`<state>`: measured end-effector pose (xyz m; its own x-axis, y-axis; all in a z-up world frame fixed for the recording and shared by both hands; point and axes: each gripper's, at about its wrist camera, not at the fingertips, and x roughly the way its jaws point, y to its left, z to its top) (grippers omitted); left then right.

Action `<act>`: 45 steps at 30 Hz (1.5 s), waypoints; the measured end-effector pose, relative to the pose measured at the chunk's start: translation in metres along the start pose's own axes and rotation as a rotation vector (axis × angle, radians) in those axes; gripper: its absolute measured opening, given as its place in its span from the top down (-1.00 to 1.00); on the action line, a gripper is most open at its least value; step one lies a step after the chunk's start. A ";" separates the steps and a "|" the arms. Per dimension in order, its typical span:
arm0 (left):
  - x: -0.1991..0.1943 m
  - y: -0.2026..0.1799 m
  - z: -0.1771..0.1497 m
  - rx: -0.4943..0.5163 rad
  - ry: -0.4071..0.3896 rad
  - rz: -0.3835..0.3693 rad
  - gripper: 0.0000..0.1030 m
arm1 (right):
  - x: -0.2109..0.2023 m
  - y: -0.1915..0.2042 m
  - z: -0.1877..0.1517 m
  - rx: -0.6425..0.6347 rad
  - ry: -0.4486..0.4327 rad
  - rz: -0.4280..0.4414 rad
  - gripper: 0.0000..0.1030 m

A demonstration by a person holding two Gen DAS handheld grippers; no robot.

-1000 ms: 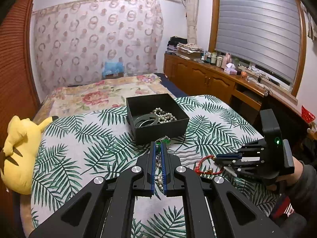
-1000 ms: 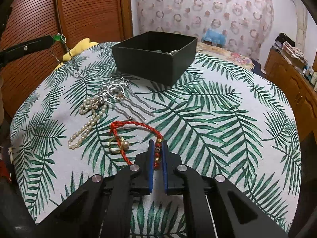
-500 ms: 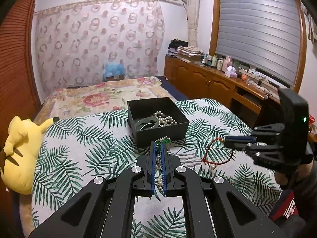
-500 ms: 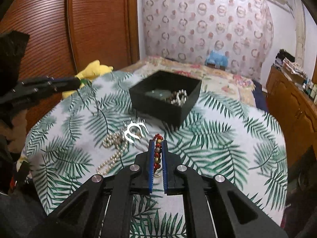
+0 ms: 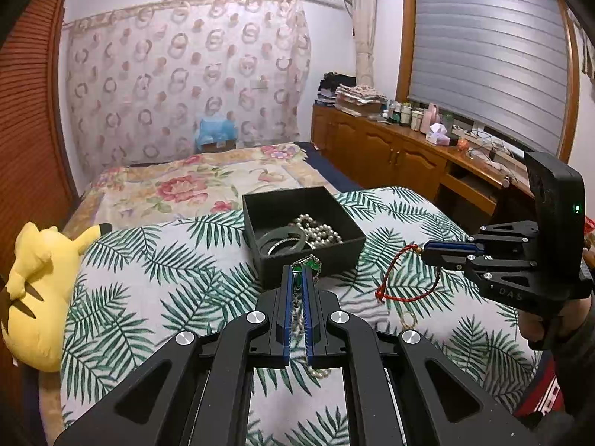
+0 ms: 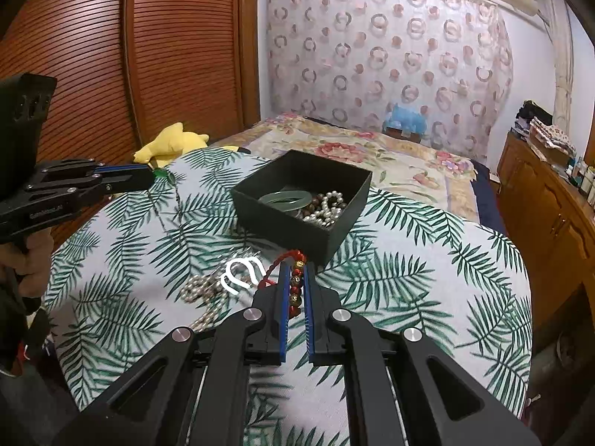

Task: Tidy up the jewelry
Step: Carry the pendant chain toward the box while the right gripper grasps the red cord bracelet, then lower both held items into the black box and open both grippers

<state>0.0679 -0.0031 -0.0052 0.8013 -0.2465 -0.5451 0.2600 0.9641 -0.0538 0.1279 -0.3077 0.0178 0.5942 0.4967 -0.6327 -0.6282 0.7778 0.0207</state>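
Left gripper [image 5: 297, 273] clamped on a thin silver chain with a green pendant [image 5: 305, 263], raised above the palm-leaf patterned cloth [image 5: 156, 282] just short of the open black square box [image 5: 308, 260]. Right gripper [image 6: 296, 271] closed on a red braided cord bracelet with gold and red beads [image 6: 296, 290], its loop dangling in the air to the right of the box. Inside the box: a pale green jade bangle [image 6: 284, 197] and a heap of white pearl beads [image 6: 327, 210]. Lying loose on the cloth: a white pearl strand [image 6: 202, 284], a silver hair comb [image 6: 241, 273] and a small gold ring [image 5: 408, 318]. Yellow plush toy [image 5: 35, 290] at the left edge of the cloth.
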 end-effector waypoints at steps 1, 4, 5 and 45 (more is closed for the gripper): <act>0.002 0.001 0.003 -0.001 0.001 0.001 0.92 | 0.002 -0.002 0.003 0.002 -0.003 0.000 0.84; 0.006 0.002 0.009 0.002 0.004 0.006 0.92 | 0.006 -0.008 0.013 0.004 -0.014 -0.001 0.84; 0.007 0.002 0.011 0.003 0.004 0.008 0.92 | 0.006 -0.010 0.017 0.005 -0.019 0.001 0.84; 0.096 0.043 0.105 -0.036 0.111 0.016 0.92 | 0.087 -0.046 0.104 0.038 0.054 0.125 0.84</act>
<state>0.2124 0.0049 0.0283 0.7398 -0.2209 -0.6356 0.2271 0.9711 -0.0732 0.2611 -0.2605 0.0421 0.4840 0.5702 -0.6638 -0.6755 0.7257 0.1309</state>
